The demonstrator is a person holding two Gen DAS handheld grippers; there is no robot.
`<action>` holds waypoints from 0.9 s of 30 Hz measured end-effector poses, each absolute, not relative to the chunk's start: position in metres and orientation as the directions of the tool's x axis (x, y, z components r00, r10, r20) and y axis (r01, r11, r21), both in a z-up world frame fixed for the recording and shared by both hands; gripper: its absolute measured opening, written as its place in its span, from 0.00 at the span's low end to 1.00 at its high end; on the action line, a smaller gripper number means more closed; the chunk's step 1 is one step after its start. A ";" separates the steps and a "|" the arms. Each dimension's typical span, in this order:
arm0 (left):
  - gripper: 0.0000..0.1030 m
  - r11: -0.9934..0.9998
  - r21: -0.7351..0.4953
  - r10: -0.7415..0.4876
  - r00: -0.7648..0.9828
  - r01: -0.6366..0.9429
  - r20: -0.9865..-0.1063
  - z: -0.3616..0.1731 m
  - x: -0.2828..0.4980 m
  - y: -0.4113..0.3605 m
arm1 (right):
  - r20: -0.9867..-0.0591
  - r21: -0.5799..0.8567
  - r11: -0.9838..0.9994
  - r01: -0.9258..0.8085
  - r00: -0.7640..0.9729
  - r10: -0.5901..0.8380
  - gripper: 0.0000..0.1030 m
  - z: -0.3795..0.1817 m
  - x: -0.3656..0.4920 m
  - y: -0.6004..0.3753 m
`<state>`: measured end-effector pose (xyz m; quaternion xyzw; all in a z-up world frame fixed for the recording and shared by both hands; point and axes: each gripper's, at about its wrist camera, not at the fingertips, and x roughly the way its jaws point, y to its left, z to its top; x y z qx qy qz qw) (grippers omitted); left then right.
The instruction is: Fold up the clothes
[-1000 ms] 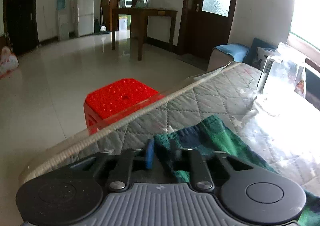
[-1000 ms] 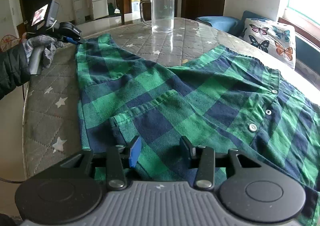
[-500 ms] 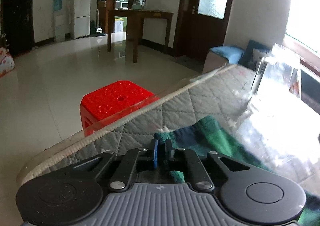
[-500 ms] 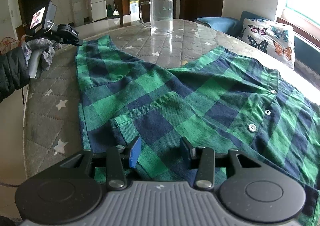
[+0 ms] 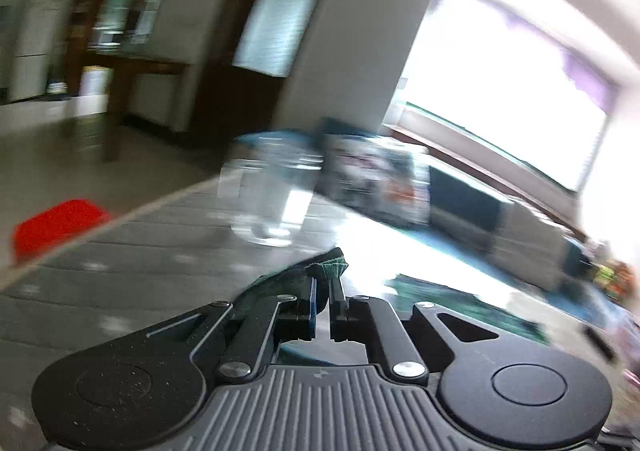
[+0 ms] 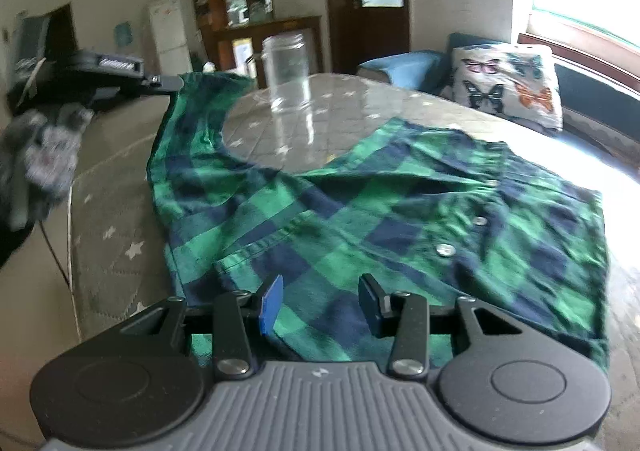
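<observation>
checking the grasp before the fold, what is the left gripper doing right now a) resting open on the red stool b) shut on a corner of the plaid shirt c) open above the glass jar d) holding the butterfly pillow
b: the left gripper has its jaws closed on a lifted corner of the plaid shirt, seen raised off the table in the right wrist view too.

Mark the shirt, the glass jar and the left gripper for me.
shirt [image 6: 400, 219]: right wrist view, on the plaid front beside the buttons.
glass jar [image 6: 289, 71]: right wrist view, on its clear side wall.
left gripper [image 5: 323, 283]: left wrist view, between the fingertips, pinched on the shirt's corner.
</observation>
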<state>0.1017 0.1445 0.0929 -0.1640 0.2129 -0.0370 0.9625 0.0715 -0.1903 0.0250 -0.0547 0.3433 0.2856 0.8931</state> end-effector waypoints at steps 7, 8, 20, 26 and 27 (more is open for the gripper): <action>0.03 0.913 -0.305 -0.384 0.822 0.270 -0.420 0.081 0.068 0.038 | -0.601 0.230 0.865 -0.447 0.634 0.487 0.41 0.041 0.064 -0.241; 0.03 0.909 -0.289 -0.403 0.805 0.299 -0.435 0.074 0.064 0.023 | -0.598 0.249 0.865 -0.435 0.634 0.490 0.41 0.041 0.063 -0.246; 0.04 0.881 -0.170 -0.452 0.676 0.442 -0.582 0.029 0.041 -0.039 | -0.613 0.480 0.814 -0.327 0.539 0.578 0.41 0.017 0.086 -0.259; 0.04 0.871 -0.145 -0.453 0.653 0.469 -0.607 0.023 0.044 -0.032 | -0.641 0.538 0.798 -0.272 0.483 0.597 0.41 -0.006 0.110 -0.235; 0.04 0.869 -0.141 -0.454 0.651 0.474 -0.609 0.023 0.045 -0.032 | -0.645 0.543 0.797 -0.266 0.476 0.598 0.41 -0.009 0.113 -0.232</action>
